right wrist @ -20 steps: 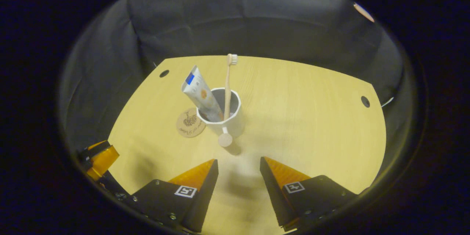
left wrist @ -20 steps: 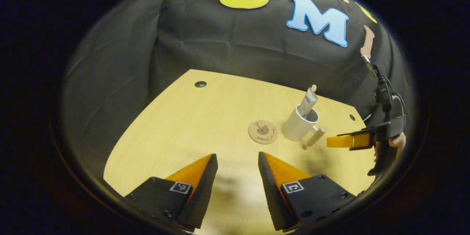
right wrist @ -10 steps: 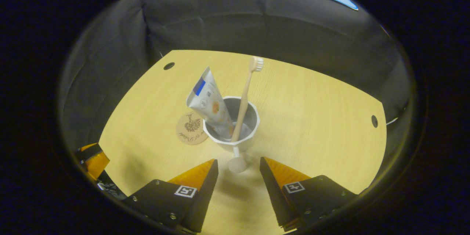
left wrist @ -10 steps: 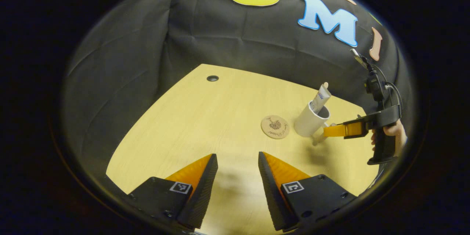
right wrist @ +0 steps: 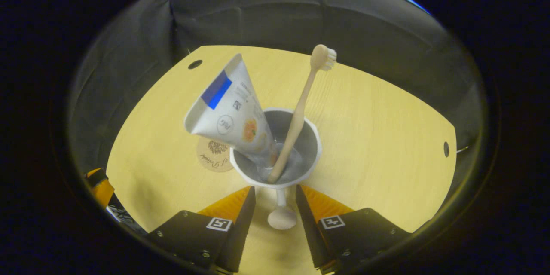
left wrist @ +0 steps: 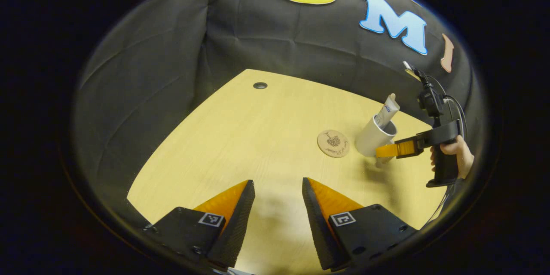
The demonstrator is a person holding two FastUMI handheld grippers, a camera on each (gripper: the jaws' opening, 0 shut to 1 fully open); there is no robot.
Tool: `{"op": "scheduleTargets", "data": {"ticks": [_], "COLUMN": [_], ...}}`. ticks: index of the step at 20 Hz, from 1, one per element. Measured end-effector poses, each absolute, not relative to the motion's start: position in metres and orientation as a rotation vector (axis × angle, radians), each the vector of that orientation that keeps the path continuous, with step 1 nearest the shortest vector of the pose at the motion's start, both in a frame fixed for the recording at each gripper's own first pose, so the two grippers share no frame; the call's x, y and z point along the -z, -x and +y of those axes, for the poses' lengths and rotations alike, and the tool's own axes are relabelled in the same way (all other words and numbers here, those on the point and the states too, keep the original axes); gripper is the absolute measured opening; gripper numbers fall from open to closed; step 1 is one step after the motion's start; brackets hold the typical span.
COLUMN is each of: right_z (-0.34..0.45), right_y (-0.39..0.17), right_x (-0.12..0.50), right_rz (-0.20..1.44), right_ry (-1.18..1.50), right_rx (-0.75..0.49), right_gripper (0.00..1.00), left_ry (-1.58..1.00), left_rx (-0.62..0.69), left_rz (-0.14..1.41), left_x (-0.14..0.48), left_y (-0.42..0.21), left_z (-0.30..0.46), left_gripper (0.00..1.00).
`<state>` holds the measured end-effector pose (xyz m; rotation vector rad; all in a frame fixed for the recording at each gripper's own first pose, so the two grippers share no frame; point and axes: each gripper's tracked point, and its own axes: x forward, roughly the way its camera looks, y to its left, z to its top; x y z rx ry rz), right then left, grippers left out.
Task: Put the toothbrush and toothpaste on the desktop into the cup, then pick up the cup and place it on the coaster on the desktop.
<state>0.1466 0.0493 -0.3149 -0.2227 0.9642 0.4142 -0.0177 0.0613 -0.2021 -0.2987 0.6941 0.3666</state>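
Cup (right wrist: pixel 277 154) is seen standing mid-desktop, nearer the right edge, just beside the coaster (right wrist: pixel 212 154); toothbrush (right wrist: pixel 300 107) and toothpaste (right wrist: pixel 227 114) are already leaned inside it. Right gripper (right wrist: pixel 275 206) is placed around the cup's stub handle (right wrist: pixel 281 217), fingers narrowed to either side of it; contact cannot be confirmed, so it is not counted as gripped. Left gripper (left wrist: pixel 277 206) is held moderately open over the near edge of the desktop (left wrist: pixel 240 137), nothing between the fingers.

Cup is judged rigid, likely ceramic, fairly heavy and breakable; glazed, so slippery. Handle is the sensible grip, but it is short, so tilt under the off-centre load is expected. Tall contents may shift or tip out.

Tube print is too small to be read; coaster carries a plant drawing and illegible script.
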Motion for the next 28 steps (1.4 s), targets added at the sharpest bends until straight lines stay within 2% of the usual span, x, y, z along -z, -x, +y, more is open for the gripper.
{"op": "scheduleTargets", "data": {"ticks": [1,4,5,6,10,11,15,16,17,28], "right_z": [0.050,0.048,0.045,0.046,0.048,0.049,0.059,0.062,0.065,0.106], "right_y": [-0.148,-0.147,-0.147,-0.153,-0.152,-0.151,-0.145,-0.146,-0.148,-0.139], "right_x": [0.317,0.327,0.311,0.323,0.321,0.318,0.318,0.322,0.320,0.315], "right_rz": [0.970,0.980,0.969,0.967,0.920,0.914,0.908,0.897,0.888,0.886], "right_ry": [0.220,0.216,0.221,0.228,0.266,0.265,0.257,0.263,0.263,0.267], "right_rx": [-0.416,-0.408,-0.404,-0.404,-0.428,-0.431,-0.445,-0.446,-0.452,-0.524], "right_gripper": [0.60,0.38,0.38,0.25,0.25,0.21,0.21,0.17,0.21,0.21], "left_ry": [0.299,0.301,0.302,0.304,0.299,0.295,0.297,0.298,0.299,0.318], "left_rx": [-0.368,-0.371,-0.370,-0.369,-0.364,-0.362,-0.359,-0.360,-0.361,-0.406], "left_rz": [0.697,0.707,0.710,0.713,0.717,0.717,0.722,0.722,0.722,0.727], "left_x": [0.203,0.207,0.209,0.209,0.209,0.210,0.207,0.207,0.209,0.199], "left_y": [0.018,0.021,0.021,0.021,0.015,0.013,0.010,0.011,0.013,0.048], "left_z": [0.062,0.061,0.061,0.060,0.057,0.057,0.052,0.052,0.052,0.069], "left_gripper": [0.75,0.75,0.75,0.75,0.75,0.75,0.75,0.75,0.75,0.75]}}
